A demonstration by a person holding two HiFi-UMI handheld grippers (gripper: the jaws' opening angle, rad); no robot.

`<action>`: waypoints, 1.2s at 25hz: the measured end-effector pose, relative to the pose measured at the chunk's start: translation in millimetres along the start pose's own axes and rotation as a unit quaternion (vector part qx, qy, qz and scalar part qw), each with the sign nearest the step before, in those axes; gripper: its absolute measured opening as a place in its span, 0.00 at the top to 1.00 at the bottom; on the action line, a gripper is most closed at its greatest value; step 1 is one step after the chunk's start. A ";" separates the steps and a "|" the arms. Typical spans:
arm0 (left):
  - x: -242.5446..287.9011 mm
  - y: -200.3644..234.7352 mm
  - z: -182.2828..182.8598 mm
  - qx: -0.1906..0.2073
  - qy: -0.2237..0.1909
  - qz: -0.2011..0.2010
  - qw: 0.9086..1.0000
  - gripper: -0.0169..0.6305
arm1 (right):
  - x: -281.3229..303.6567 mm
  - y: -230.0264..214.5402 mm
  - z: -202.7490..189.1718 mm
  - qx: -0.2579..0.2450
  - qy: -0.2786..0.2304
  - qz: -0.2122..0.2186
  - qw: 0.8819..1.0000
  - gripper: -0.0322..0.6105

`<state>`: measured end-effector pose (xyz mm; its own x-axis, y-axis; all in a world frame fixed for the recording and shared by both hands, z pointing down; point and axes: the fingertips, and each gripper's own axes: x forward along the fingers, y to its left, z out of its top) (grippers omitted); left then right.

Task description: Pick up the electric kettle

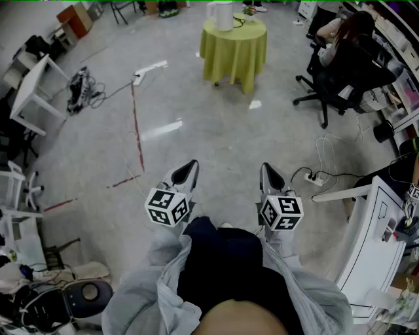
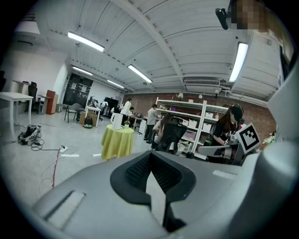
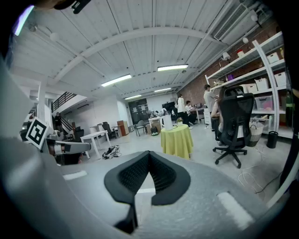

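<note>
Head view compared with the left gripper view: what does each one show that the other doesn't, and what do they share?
Only the head view shows the person's grey sleeves and, from above, the marker cube on the left gripper. Only the left gripper view shows the ceiling lights, the shelves along the brick wall, and that gripper's fingers closed together with nothing between them. Both show the white electric kettle standing on the yellow-green table, far off, and a black office chair beside it.
</note>
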<state>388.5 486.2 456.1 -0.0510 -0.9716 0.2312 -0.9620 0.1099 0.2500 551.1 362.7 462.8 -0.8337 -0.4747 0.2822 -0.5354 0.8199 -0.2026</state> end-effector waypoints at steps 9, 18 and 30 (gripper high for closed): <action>-39.6 7.0 -14.0 -0.019 -0.017 0.024 0.999 0.95 | -3.0 34.7 -13.7 -0.011 -0.006 0.032 0.999 0.95; -55.1 7.3 -32.7 -0.028 -0.004 0.045 0.999 0.95 | -3.4 49.0 -27.4 -0.010 0.011 0.052 0.999 0.94; 14.6 63.1 6.8 -0.046 -0.028 0.040 0.998 0.51 | 70.8 30.4 1.0 -0.023 0.015 0.044 0.999 0.95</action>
<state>325.2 477.5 468.9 -0.1449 -0.9687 0.2013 -0.9254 0.2047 0.3191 475.6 353.7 475.7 -0.8726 -0.3913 0.2925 -0.4532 0.8719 -0.1855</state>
